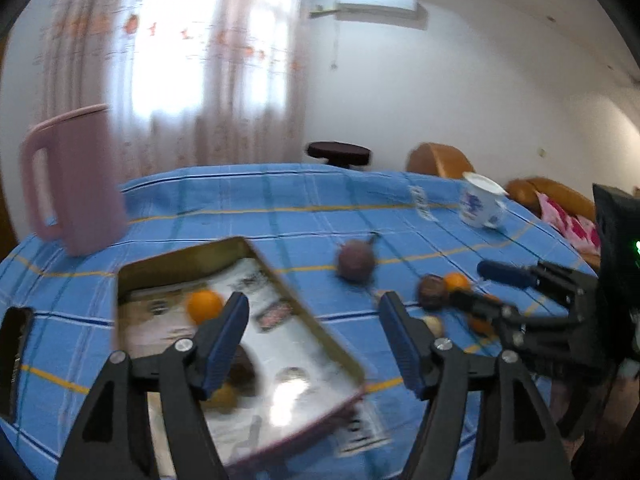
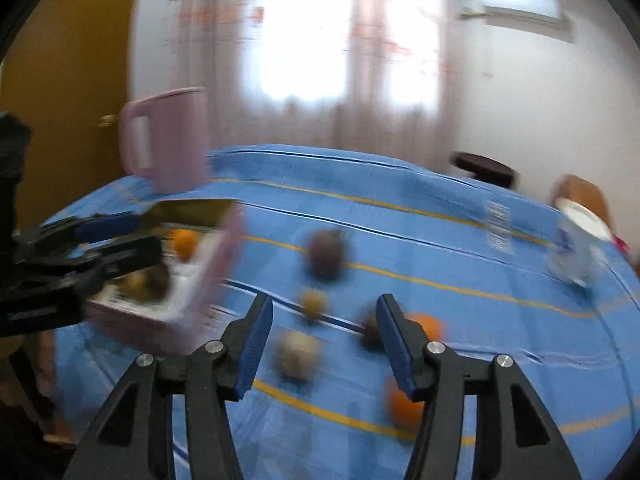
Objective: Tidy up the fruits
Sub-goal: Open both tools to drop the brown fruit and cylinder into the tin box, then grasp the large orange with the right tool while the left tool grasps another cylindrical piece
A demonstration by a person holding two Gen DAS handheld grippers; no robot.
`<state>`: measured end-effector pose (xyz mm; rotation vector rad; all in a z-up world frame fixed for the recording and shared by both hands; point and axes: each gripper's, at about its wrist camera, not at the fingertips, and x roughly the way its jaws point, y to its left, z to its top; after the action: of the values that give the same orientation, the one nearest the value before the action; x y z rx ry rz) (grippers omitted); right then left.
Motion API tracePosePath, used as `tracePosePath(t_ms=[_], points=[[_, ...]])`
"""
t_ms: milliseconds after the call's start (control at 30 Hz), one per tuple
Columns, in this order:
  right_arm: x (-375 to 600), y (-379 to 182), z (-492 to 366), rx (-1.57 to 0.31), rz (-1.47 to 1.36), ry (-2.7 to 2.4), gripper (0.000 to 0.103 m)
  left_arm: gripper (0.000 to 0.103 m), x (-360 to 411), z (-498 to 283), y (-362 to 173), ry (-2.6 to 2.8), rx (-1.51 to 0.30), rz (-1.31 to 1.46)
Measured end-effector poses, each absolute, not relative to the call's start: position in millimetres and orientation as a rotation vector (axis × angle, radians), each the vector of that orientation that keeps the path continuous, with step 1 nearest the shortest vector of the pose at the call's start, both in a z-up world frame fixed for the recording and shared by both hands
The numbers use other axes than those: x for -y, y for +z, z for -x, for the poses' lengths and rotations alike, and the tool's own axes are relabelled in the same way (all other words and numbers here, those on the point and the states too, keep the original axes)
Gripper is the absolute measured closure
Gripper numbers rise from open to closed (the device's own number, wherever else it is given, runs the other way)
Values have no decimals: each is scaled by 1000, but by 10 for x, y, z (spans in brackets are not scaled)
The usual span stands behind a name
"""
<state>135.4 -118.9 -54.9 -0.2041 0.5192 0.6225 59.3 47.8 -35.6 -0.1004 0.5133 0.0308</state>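
An open metal tin (image 1: 304, 300) lies on the blue tablecloth and holds an orange (image 1: 204, 306), a dark fruit (image 1: 244, 368) and a yellowish fruit (image 1: 224, 398). My left gripper (image 1: 314, 308) hangs open over the tin's right rim, with nothing between its fingers. Loose on the cloth are a dark purple fruit (image 2: 326, 256), a small yellowish fruit (image 2: 314, 302), a pale round fruit (image 2: 298, 354), a dark fruit (image 2: 370, 330) and two oranges (image 2: 428, 326) (image 2: 402, 404). My right gripper (image 2: 325, 306) stands open above this cluster, gripping nothing. The right wrist view is blurred.
A pink pitcher (image 1: 76, 184) stands at the back left, behind the tin. A white mug with blue print (image 1: 480, 204) and a clear glass (image 1: 420, 200) sit at the far right. A dark flat object (image 1: 16, 356) lies at the left table edge.
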Motion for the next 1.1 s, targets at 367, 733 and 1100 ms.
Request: tracePosePath(t_ms=[367, 733, 1100], points=[[1713, -685, -1640, -655, 111, 507, 47, 33, 214, -903, -492, -118, -611, 39], [1620, -828, -1704, -742, 141, 582, 47, 48, 347, -1117, -666, -162, -731, 34], [1615, -888, -1772, -803, 94, 670, 55, 62, 399, -1184, -679, -147, -747, -3]])
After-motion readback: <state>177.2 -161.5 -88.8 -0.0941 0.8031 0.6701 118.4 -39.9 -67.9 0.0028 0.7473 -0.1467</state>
